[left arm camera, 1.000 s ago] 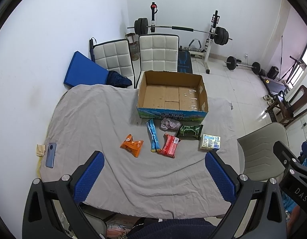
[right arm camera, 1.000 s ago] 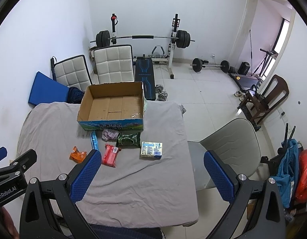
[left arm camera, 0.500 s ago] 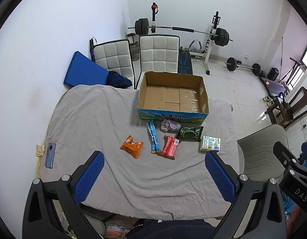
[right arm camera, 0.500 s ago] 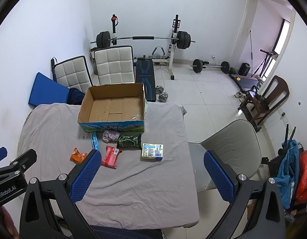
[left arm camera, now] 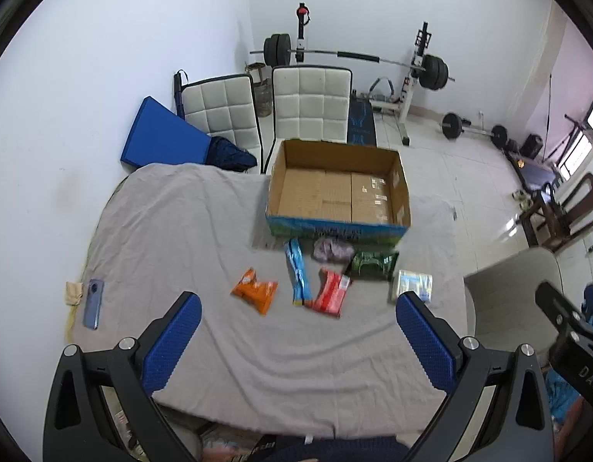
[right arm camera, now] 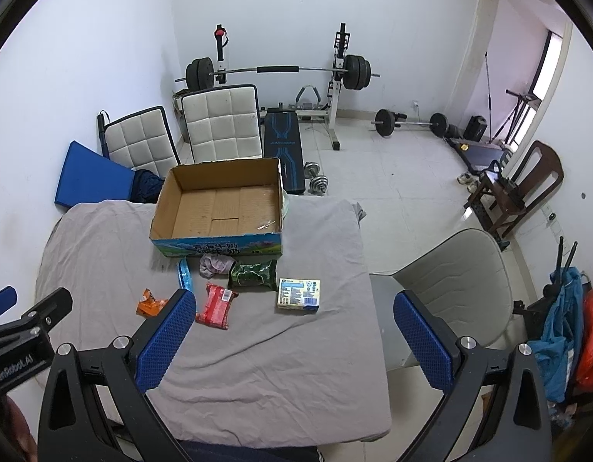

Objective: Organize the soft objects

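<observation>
Crinkly foil packets point(left arm camera: 327, 295), 6 soft items, lie on tabletop point(left arm camera: 173, 231) just before empty box point(left arm camera: 336, 192). Light, slippery; pinch mid-body. Left tongs point(left arm camera: 298, 340) and right tongs point(right arm camera: 292, 340) wide open, holding nothing.

My left gripper point(left arm camera: 298, 337) and right gripper point(right arm camera: 294, 335) have black frames, silver screws and blue dimpled pads point(left arm camera: 173, 342); white lettering marks their sides.
</observation>
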A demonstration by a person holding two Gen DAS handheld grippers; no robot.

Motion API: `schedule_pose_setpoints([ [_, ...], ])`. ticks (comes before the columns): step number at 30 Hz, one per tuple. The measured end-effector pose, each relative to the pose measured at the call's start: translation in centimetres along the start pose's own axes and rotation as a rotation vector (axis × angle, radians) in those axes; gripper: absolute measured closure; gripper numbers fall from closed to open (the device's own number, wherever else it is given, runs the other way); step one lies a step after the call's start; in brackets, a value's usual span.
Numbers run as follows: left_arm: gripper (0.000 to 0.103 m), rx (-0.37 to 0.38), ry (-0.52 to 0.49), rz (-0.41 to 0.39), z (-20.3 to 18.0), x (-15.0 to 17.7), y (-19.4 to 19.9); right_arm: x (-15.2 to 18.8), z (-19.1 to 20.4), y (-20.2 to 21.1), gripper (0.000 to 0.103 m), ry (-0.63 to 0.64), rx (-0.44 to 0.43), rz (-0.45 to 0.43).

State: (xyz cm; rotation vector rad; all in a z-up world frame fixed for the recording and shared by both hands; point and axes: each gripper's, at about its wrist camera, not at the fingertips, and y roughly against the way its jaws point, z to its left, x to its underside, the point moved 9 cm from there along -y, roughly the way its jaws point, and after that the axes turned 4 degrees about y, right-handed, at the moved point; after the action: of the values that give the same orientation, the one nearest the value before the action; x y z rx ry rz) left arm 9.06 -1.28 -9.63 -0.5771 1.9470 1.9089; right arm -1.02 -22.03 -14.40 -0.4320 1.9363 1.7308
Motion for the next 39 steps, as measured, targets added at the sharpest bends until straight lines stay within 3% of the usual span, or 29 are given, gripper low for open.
schedule_pose_setpoints([
  [6, 0.000, -0.029, 0.019, 0.082, 0.4, -1.8, -8.8, -1.2, -1.7, -10.1, 0.000, -0.021, 0.020, 0.132],
  [10, 0.000, -0.049, 0.026, 0.193, 0.9, -1.3, -16.3, 0.7, -2.1, -20.8, 0.000, -0.024, -0.015, 0.308],
  [16, 0.000, -0.067, 0.064, 0.378, 1.6, 2.6, -27.5, 5.4, -2.4, -34.1, 0.000, -0.022, -0.023, 0.507],
  [20, 0.000, -0.015, 0.057, 0.463, -0.3, 5.6, -32.6, 8.5, -2.3, -40.8, 0.000, -0.023, -0.046, 0.628],
  [25, 0.002, 0.032, -0.047, 0.541, -4.3, 8.5, -37.5, 10.4, -1.9, -44.3, 0.000, -0.034, -0.076, 0.690],
  [31, 0.005, 0.012, -0.137, 0.600, -7.7, 11.5, -41.7, 12.0, -2.0, -47.1, 0.000, -0.019, -0.077, 0.753],
  [35, 0.027, 0.000, -0.160, 0.619, -8.7, 12.8, -43.0, 13.1, -3.3, -46.8, 0.000, -0.027, -0.097, 0.782],
  [39, 0.042, -0.007, -0.173, 0.637, -9.3, 14.3, -43.7, 12.6, -4.1, -44.9, 0.000, 0.179, -0.111, 0.717],
])
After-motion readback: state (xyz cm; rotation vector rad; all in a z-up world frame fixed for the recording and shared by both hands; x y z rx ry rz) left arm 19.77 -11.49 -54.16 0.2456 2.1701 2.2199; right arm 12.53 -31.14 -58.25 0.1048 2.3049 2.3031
